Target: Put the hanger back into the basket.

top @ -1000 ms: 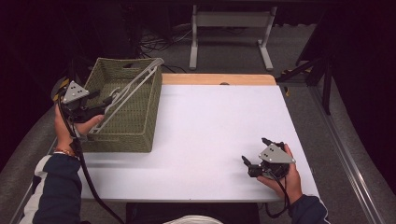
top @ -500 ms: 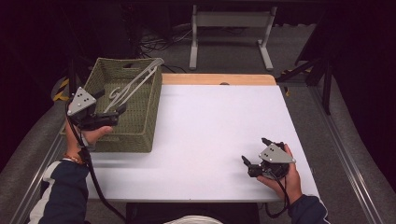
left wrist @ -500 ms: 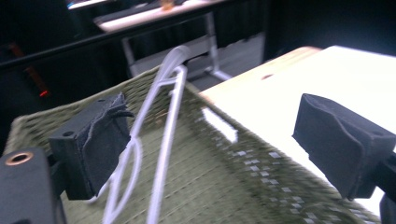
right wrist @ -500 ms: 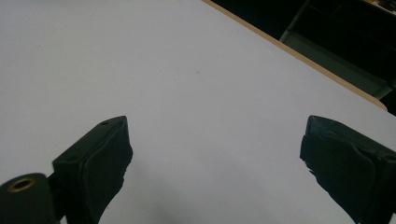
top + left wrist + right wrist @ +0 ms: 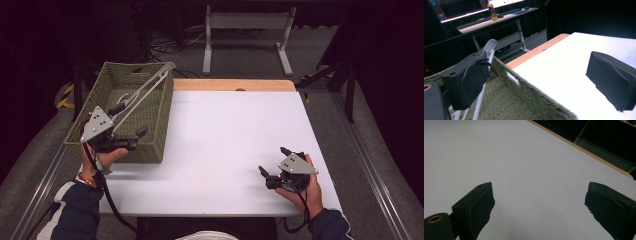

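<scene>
Your jaws stand apart on both grippers, gripping nothing. Your left gripper (image 5: 131, 127) hovers over the near end of the green woven basket (image 5: 150, 122), which holds a white rack (image 5: 145, 92); your right gripper (image 5: 272, 162) rests on the white table (image 5: 225, 135).

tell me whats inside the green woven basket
A long grey metal tool leans inside the green woven basket, one end over its far rim. The left tongs cover the basket's near part.

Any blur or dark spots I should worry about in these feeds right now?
High view: the white table is evenly lit and sharp, the room behind falls to black. Left gripper view: the green basket rim smears with motion blur. Right gripper view: crisp, soft shadows under the right hand-held gripper.
</scene>
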Motion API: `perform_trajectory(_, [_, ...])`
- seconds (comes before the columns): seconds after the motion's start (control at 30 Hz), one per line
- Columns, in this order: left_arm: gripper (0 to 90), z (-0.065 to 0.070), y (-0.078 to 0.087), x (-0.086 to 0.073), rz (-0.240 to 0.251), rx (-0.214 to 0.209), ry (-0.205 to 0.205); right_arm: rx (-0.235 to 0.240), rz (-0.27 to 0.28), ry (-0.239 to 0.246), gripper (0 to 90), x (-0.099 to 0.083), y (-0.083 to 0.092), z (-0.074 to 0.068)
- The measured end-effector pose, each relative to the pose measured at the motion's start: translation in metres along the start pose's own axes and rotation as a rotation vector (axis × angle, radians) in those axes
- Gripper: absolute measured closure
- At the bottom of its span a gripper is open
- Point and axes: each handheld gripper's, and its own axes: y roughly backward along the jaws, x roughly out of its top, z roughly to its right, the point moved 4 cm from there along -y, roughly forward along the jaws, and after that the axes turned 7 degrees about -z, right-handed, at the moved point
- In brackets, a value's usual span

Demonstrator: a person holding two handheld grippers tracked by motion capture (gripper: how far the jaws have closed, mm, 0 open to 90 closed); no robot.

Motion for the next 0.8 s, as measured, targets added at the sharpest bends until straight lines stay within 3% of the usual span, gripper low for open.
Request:
perform_trajectory(0.2, [4.8,0.018,0.002,-0.002,0.019,-0.017,-0.032,-0.002,0.005,-0.004,8.1,0.0,0.0,0.0])
perform_trajectory(0.37, [4.8,0.026,0.003,-0.006,0.035,-0.016,-0.023,-0.004,0.012,-0.006,8.1,0.001,0.001,0.0])
perform_trajectory(0.5, [4.8,0.035,0.004,-0.009,0.046,-0.036,-0.035,-0.014,0.031,-0.014,8.2,0.002,0.003,0.002])
perform_trajectory(0.8, [5.9,0.053,0.009,-0.009,0.064,-0.034,-0.071,-0.01,0.038,-0.027,8.0,0.002,0.004,0.003])
